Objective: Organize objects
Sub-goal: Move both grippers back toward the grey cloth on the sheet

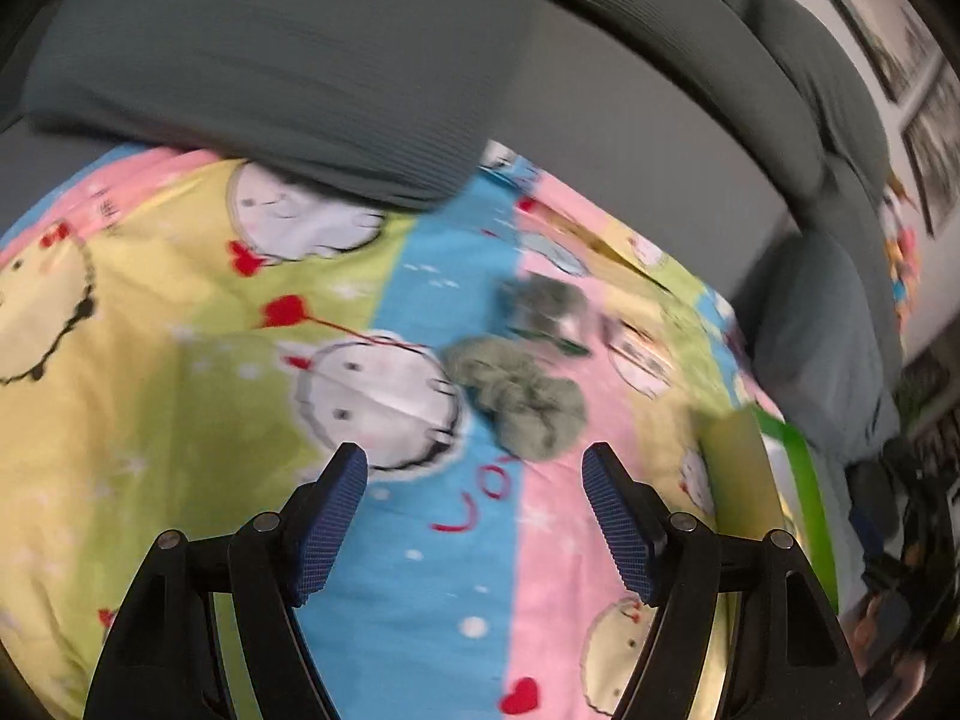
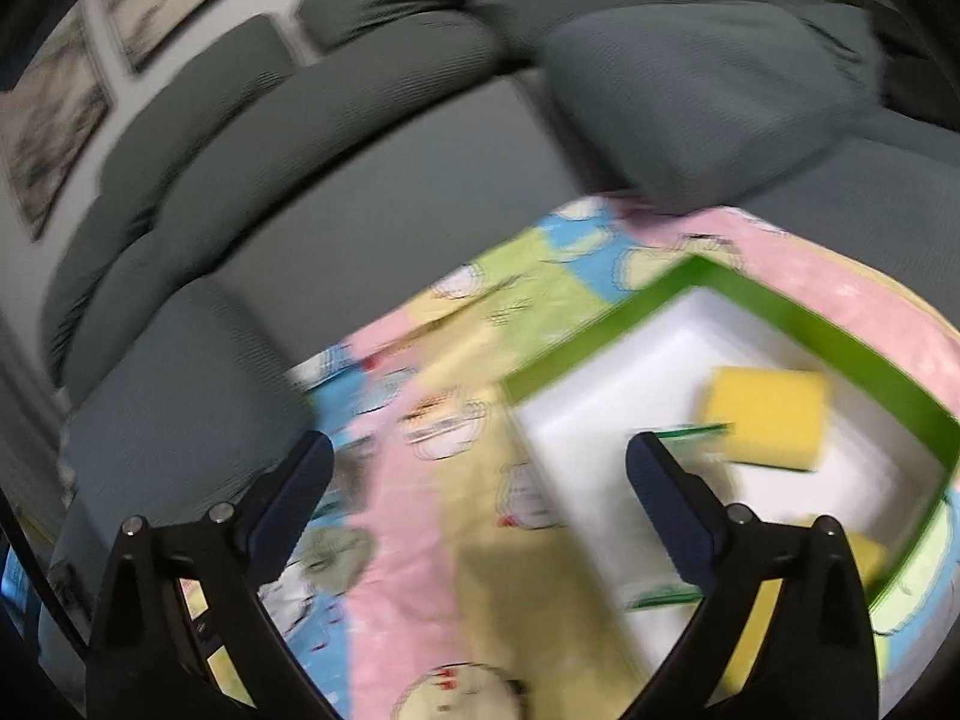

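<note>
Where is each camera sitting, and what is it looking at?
Left wrist view: sits on the left gripper, looking down at the cartoon blanket and a green scrunchie; both open fingers show, nothing between them.
Right wrist view: sits on the right gripper, looking down at a green-rimmed box holding a yellow sponge; open fingers show, empty.
Shared: the blanket, the grey sofa and the green box edge.

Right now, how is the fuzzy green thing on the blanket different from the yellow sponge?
The green scrunchie is fluffy and crumpled; the yellow sponge is a smooth block. The scrunchie lies on the cartoon blanket; the sponge sits inside the green-rimmed white box. Neither is being held.
</note>
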`<state>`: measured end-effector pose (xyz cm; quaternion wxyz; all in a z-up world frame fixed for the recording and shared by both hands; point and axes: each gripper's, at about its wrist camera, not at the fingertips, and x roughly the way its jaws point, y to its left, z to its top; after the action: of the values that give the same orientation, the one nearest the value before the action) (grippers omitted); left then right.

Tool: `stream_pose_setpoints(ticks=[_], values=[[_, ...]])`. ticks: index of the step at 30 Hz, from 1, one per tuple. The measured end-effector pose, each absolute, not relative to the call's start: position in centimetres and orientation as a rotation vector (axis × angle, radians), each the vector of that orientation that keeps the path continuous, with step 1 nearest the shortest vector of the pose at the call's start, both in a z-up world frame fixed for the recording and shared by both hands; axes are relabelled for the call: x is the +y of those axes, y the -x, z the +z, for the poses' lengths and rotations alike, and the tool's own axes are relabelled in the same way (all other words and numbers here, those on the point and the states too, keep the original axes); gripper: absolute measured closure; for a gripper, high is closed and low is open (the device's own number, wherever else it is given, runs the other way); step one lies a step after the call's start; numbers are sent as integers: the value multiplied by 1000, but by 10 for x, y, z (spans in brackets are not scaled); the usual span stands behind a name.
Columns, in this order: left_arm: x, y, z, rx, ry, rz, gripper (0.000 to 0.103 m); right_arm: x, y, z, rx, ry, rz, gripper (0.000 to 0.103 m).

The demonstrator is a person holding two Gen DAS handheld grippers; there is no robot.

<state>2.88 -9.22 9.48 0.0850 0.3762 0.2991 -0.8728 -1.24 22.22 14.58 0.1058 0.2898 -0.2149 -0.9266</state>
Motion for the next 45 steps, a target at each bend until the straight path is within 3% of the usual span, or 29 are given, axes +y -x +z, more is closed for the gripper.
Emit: stream_pose_setpoints(ticks=[10,13,17,23,29,32,38,42,44,45], values=[[-109,-38,81,877,-1158,-2557,28,104,38,113,-485,-1028,-2462,8],[-115,-43,78,891,-1165,-2525,28,68,42,99,-362,-1093,-2441,15],[-120,-44,73,875,-1197,-2493,28,32,47,84,-193,-1173,-2452,34],[-121,-45,72,873,-1207,-2492,28,5,51,69,10,-1203,-2460,44],[-127,-46,70,836,-1230,-2481,28,-12,63,51,58,-1256,-2459,43],[-131,-48,71,838,-1224,-2483,28,-18,64,43,121,-1274,-2510,31],[-139,-49,69,871,-1223,-2460,28,-25,69,28,154,-1307,-2498,30],[-140,-49,69,874,-1222,-2461,28,-26,68,22,202,-1301,-2514,46],[-138,-48,69,869,-1223,-2464,28,-27,67,23,219,-1296,-2516,65],[-138,-48,70,866,-1223,-2465,28,-26,66,25,212,-1297,-2512,70]])
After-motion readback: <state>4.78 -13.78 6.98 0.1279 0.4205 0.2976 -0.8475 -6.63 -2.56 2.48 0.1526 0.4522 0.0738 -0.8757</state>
